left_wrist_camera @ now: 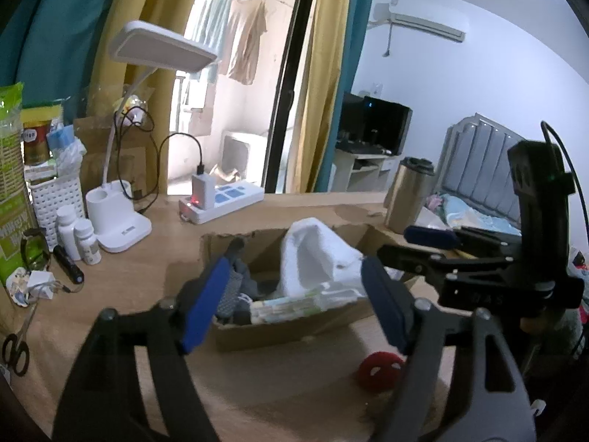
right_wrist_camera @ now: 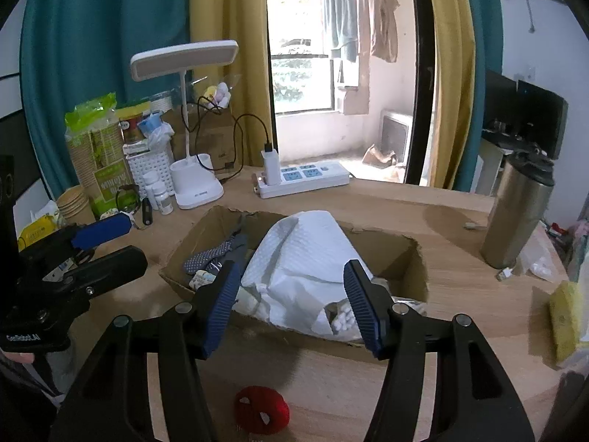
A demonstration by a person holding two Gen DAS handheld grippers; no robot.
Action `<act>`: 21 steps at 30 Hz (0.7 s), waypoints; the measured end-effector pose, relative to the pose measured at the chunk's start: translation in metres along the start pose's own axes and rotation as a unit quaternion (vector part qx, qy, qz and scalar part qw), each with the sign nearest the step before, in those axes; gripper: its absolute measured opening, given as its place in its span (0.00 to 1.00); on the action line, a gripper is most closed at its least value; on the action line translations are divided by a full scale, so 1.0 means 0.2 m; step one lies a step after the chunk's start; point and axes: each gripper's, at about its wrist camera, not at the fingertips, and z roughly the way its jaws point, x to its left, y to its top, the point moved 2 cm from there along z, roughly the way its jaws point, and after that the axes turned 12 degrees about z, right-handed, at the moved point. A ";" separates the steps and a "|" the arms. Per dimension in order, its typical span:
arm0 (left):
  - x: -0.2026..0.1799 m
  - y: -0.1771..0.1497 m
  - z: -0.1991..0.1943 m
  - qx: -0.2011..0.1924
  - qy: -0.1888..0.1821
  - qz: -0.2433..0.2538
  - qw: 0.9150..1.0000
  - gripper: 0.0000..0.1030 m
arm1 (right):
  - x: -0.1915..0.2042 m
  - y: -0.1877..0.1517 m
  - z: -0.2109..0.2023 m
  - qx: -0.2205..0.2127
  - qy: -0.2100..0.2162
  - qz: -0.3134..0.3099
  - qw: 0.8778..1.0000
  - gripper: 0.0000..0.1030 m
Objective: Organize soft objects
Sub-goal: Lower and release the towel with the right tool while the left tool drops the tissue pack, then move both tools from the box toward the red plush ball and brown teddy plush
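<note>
Both tools stand with their jaws apart and nothing between the pads: the left tool [left_wrist_camera: 291,302] and the right tool [right_wrist_camera: 294,305] hang above the near wall of the cardboard box [right_wrist_camera: 416,258], which sits in the middle of the bench [right_wrist_camera: 460,294]. A bulky white cloth [right_wrist_camera: 305,254] stands heaped in the box, rising above its rim, with a dotted blue-grey fabric piece [right_wrist_camera: 217,252] at the box's left end and a flat packet [left_wrist_camera: 294,307] along the near wall. The white cloth looks placed, so the step in hand is probably fetching the next loose soft thing. The red knitted ball [right_wrist_camera: 262,409] lies on the bench near its front edge, just short of the box; a yellow sponge [right_wrist_camera: 563,322] sits by the right edge. To do this well, one tool should draw clear of the box rim, tip down over the ball and straddle it squarely before closing, squeezing gently since it will compress. The other should keep aside to avoid clashing, or press down the tall cloth to make room.
</note>
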 end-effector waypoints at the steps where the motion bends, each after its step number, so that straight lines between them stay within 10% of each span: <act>1: -0.01 0.00 -0.01 -0.001 0.000 0.002 1.000 0.74 | 0.00 0.00 -0.02 -0.002 -0.001 0.000 1.000 0.61; 21: -0.08 0.01 -0.17 -0.010 0.006 0.015 1.000 0.76 | 0.01 -0.07 -0.24 -0.012 -0.017 -0.006 1.000 0.70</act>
